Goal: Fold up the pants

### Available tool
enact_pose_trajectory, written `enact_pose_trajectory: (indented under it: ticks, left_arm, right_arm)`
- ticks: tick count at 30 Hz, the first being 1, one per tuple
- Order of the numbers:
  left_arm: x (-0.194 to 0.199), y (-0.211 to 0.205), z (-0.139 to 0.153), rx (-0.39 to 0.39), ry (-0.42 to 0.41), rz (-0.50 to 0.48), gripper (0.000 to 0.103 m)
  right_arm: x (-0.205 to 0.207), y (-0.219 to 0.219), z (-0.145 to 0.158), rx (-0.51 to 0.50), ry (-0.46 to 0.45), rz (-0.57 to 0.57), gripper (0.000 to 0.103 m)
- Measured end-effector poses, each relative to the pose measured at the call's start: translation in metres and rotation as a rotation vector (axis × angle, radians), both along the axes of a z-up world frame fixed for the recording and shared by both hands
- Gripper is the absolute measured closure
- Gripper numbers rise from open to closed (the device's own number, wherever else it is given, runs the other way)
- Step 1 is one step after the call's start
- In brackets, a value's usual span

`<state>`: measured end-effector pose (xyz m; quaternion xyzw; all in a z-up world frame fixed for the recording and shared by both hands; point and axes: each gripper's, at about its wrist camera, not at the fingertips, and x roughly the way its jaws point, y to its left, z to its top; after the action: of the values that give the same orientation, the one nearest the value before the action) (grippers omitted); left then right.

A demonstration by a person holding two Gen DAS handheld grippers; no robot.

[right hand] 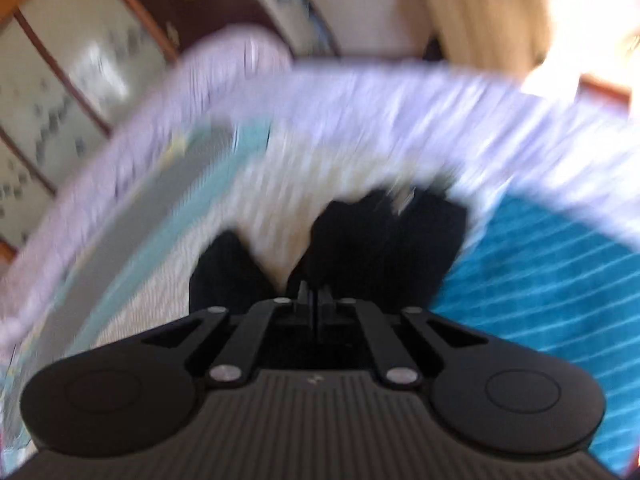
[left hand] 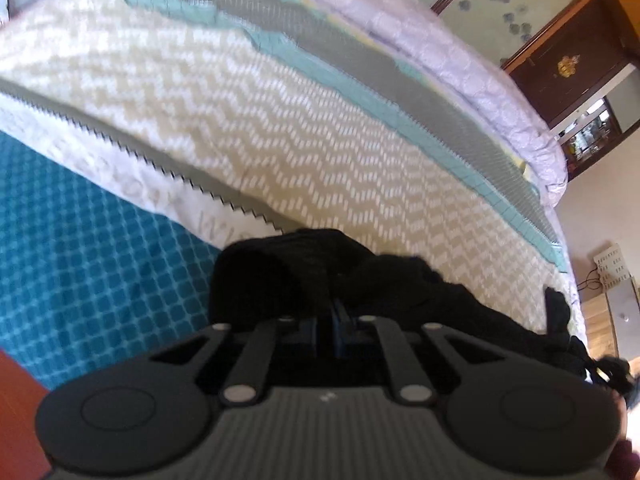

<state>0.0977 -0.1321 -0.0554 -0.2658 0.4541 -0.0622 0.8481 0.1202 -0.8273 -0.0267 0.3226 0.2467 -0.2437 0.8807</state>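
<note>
Both grippers clamped on black pants [left hand: 320, 276]: left gripper [left hand: 335, 312] pinches a bunched end, cloth trailing rightward over the chevron bedspread [left hand: 280, 120]; right gripper [right hand: 314, 300] grips blurred fabric directly ahead.

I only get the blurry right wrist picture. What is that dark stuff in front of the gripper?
Observer: Black pants, bunched on a cream zigzag bedspread. The left wrist view is sharp enough to show that pattern.
Operator: Is the other gripper doing anything?
Observer: The left gripper has its fingers drawn together at the bunched cloth; the fabric hides the tips, so I cannot tell for sure that it is pinched.
Operator: Where does the cloth go from there?
Observer: It trails toward the right edge of the left view, along the bed's edge, ending near a wooden floor.
</note>
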Motion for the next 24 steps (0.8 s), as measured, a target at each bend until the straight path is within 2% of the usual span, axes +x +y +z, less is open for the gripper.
enact_pose_trajectory:
  ticks: [3, 6, 7, 9, 10, 11, 12, 13, 15, 17, 19, 20, 21, 22, 24]
  left_arm:
    - [-0.017, 0.009, 0.009, -0.017, -0.009, 0.005, 0.097]
    - [-0.024, 0.009, 0.005, -0.012, 0.022, -0.002, 0.097]
    - [-0.025, 0.007, 0.002, -0.010, 0.031, -0.008, 0.097]
    - [-0.024, 0.003, -0.002, -0.003, 0.042, -0.014, 0.097]
    - [-0.023, 0.002, -0.002, 0.000, 0.044, -0.011, 0.096]
    - [-0.022, 0.001, -0.002, -0.001, 0.044, -0.007, 0.096]
    - [-0.020, 0.001, 0.000, -0.004, 0.041, -0.005, 0.095]
    - [-0.019, 0.000, 0.001, -0.002, 0.034, -0.003, 0.093]
    - [-0.015, -0.002, 0.001, -0.001, 0.027, -0.002, 0.073]
    - [-0.012, -0.005, 0.000, 0.007, 0.013, 0.003, 0.070]
    - [-0.007, -0.008, -0.004, 0.012, 0.018, 0.007, 0.073]
    - [-0.004, -0.009, -0.008, 0.010, 0.031, 0.010, 0.076]
    - [-0.001, -0.009, -0.012, 0.006, 0.044, 0.012, 0.088]
    - [0.002, -0.009, -0.014, 0.006, 0.054, 0.012, 0.094]
    - [0.003, -0.009, -0.013, 0.014, 0.050, 0.014, 0.097]
  right_arm:
    - [-0.060, -0.002, 0.006, -0.022, -0.008, -0.046, 0.096]
    - [-0.100, -0.007, -0.023, 0.021, 0.134, -0.080, 0.076]
    - [-0.113, -0.010, -0.029, 0.037, 0.146, -0.107, 0.081]
    - [-0.133, -0.014, -0.027, 0.073, 0.085, -0.161, 0.079]
    - [-0.136, -0.015, -0.021, 0.077, 0.072, -0.190, 0.071]
    - [-0.135, -0.015, -0.015, 0.065, 0.055, -0.199, 0.064]
    - [-0.129, -0.014, -0.007, 0.046, 0.036, -0.190, 0.052]
    - [-0.122, -0.012, -0.002, 0.026, 0.021, -0.168, 0.046]
    - [-0.100, -0.010, 0.009, 0.003, -0.002, -0.128, 0.043]
    - [-0.076, -0.011, 0.008, -0.011, 0.006, -0.119, 0.040]
    - [-0.047, -0.017, -0.003, -0.018, 0.054, -0.120, 0.039]
    - [-0.032, -0.021, -0.010, -0.011, 0.081, -0.118, 0.039]
    - [-0.024, -0.024, -0.018, -0.005, 0.098, -0.112, 0.039]
    - [-0.010, -0.027, -0.025, -0.001, 0.117, -0.107, 0.038]
    - [0.002, -0.025, -0.029, -0.013, 0.141, -0.118, 0.039]
